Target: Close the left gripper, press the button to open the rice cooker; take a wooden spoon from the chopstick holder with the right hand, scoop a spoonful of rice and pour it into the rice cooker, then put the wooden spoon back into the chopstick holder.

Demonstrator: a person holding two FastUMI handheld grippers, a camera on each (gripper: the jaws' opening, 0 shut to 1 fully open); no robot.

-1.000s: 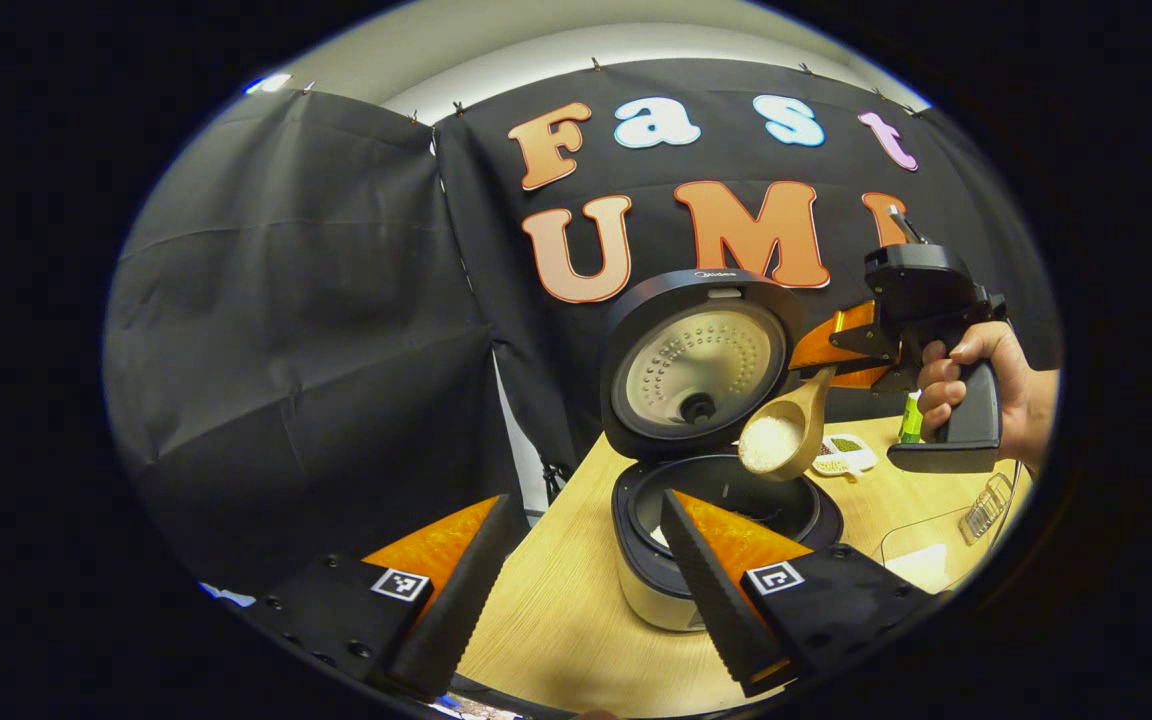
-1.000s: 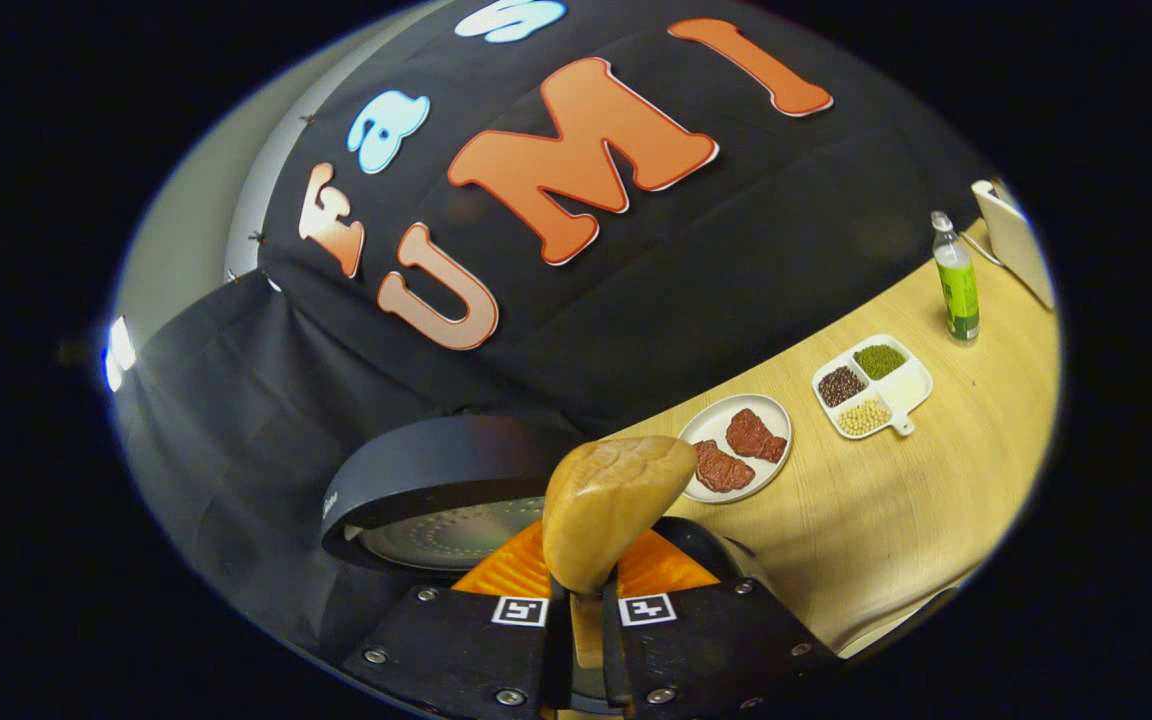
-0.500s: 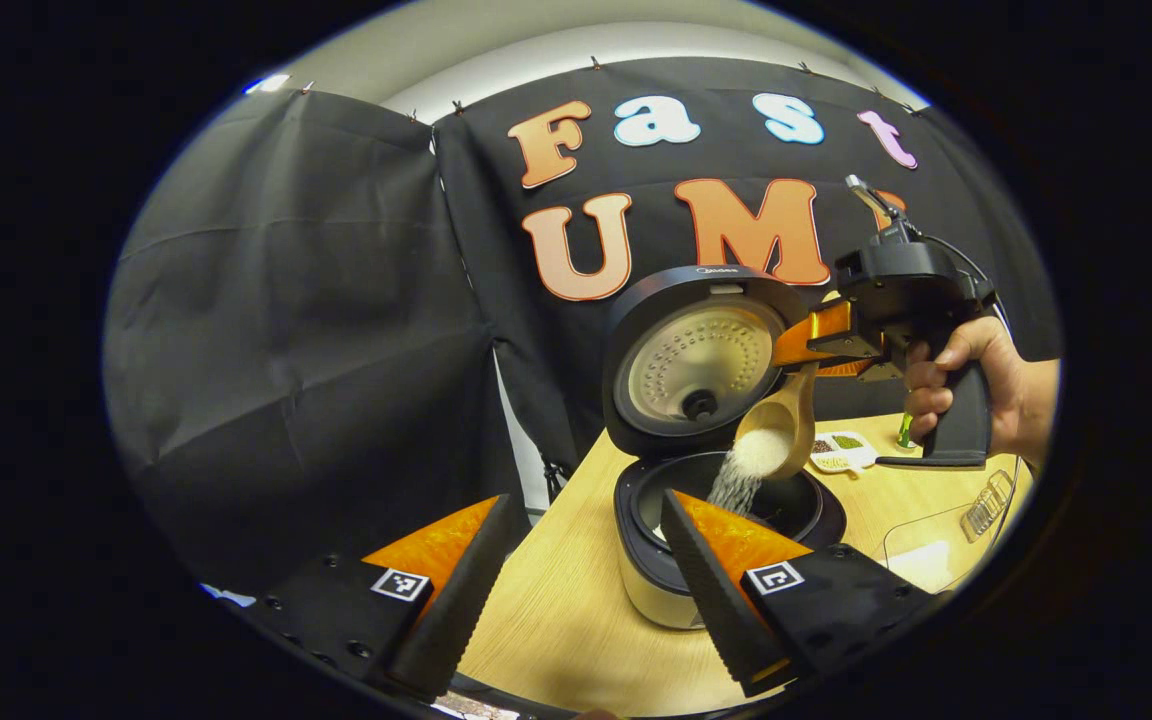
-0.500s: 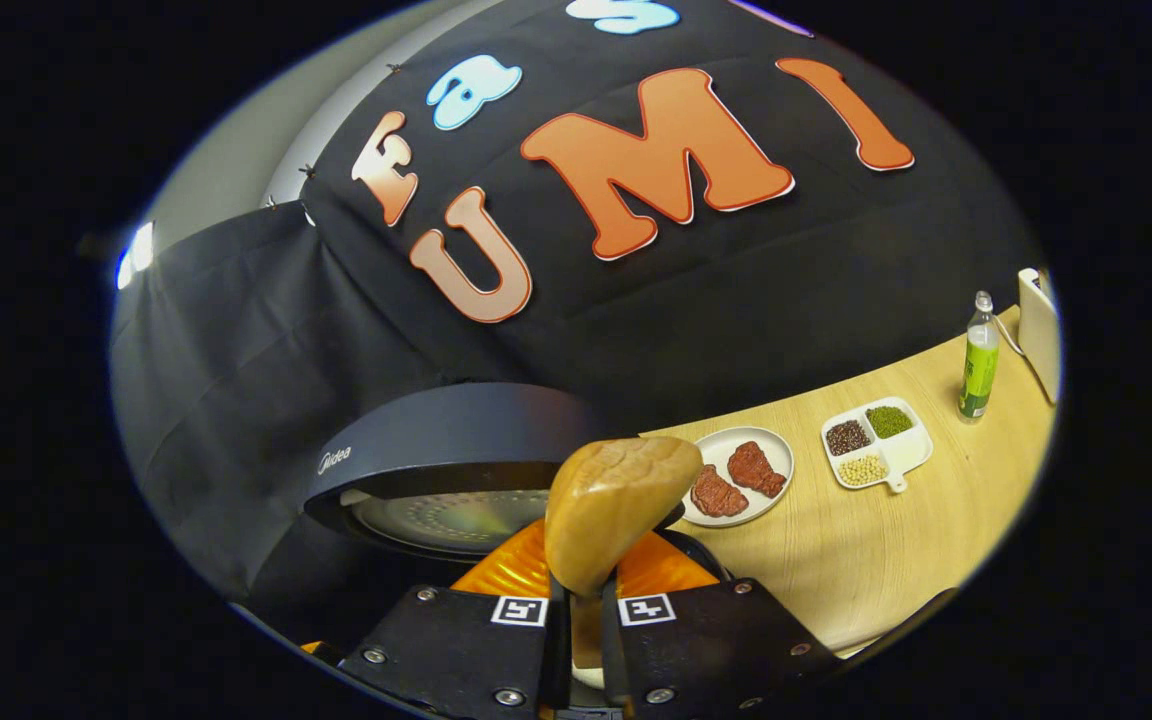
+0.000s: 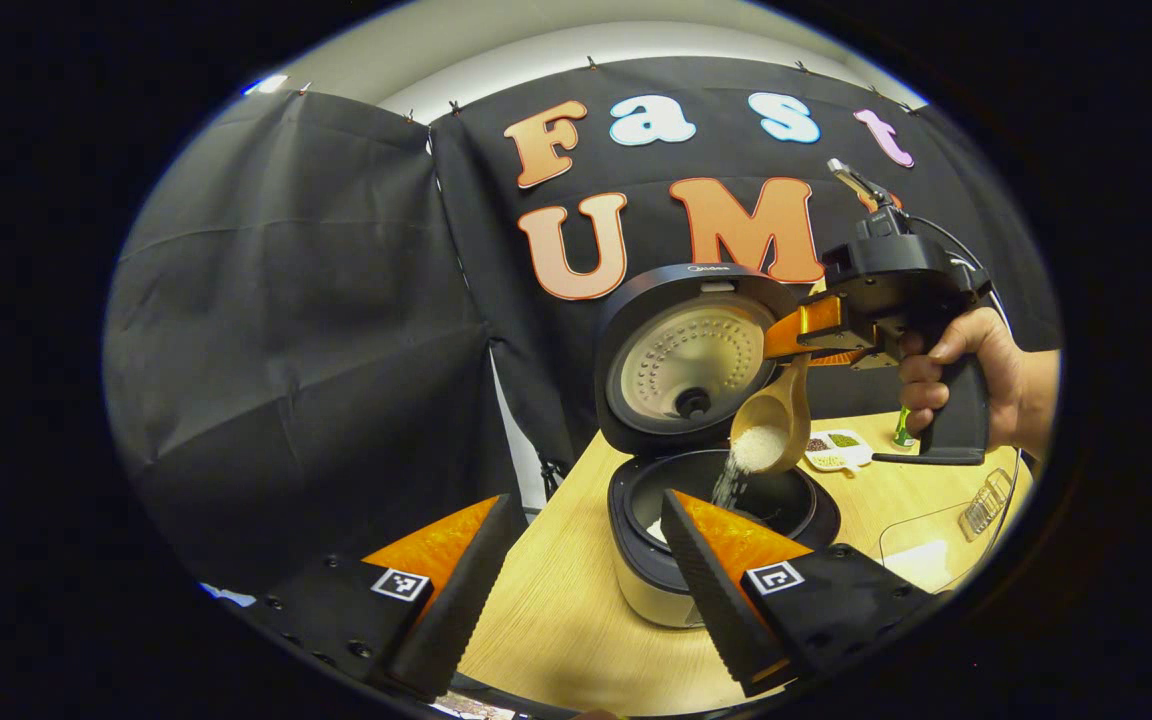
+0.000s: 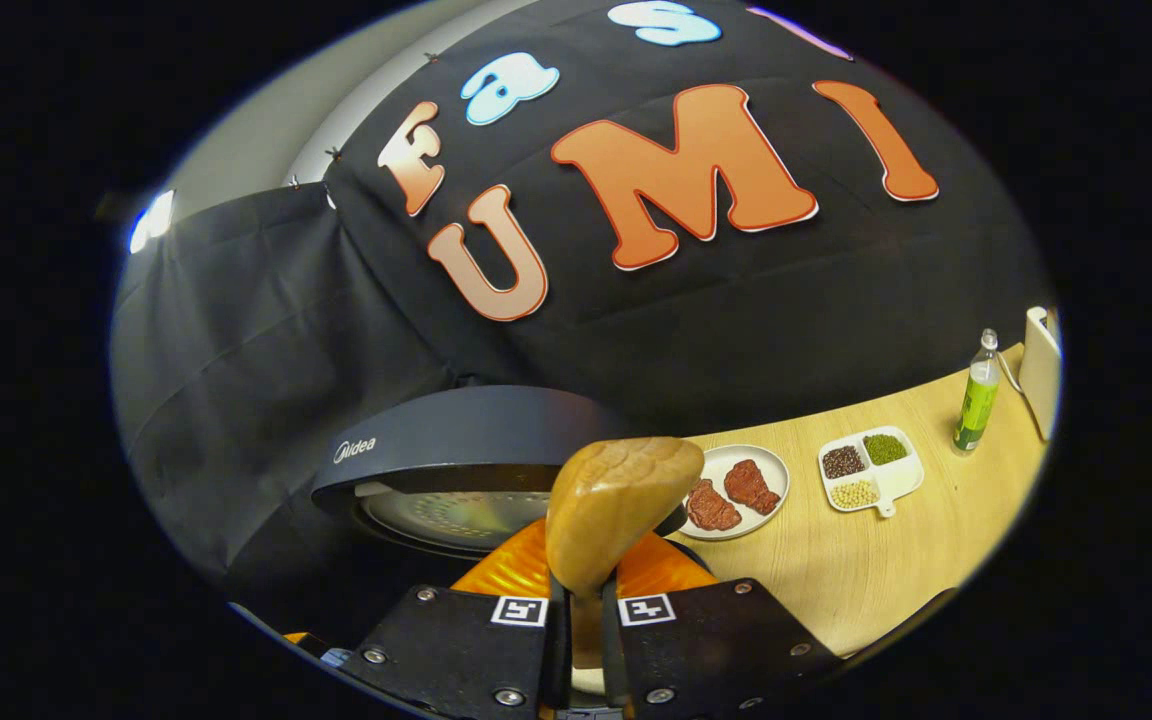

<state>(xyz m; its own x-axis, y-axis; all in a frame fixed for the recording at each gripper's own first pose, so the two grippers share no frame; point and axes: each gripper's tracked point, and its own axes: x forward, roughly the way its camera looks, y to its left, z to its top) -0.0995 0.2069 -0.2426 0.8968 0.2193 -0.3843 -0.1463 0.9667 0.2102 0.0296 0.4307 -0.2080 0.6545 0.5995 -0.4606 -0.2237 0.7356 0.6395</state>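
Observation:
The rice cooker (image 5: 656,580) stands on the wooden table with its lid (image 5: 686,360) swung up; that lid (image 6: 456,450) also shows in the right gripper view. Above the pot, the wooden spoon (image 5: 774,425) tips down and white rice (image 5: 731,485) streams from it into the pot. My right gripper (image 5: 806,335) is shut on the spoon's handle, held by a hand (image 5: 946,375). In the right gripper view the spoon's bowl back (image 6: 616,505) rises between my right gripper (image 6: 584,580) fingers. My left gripper (image 5: 576,570) stands open in front of the cooker, holding nothing.
A white plate with two meat pieces (image 6: 736,480), a divided dish of beans (image 6: 866,470) and a green bottle (image 6: 976,395) sit on the table (image 6: 866,570) behind the cooker. A clear container (image 5: 936,545) lies to the cooker's right.
The right gripper has tilted the spoon further down over the pot. Rice that sat in the spoon a second ago now pours out. The left gripper has stayed still.

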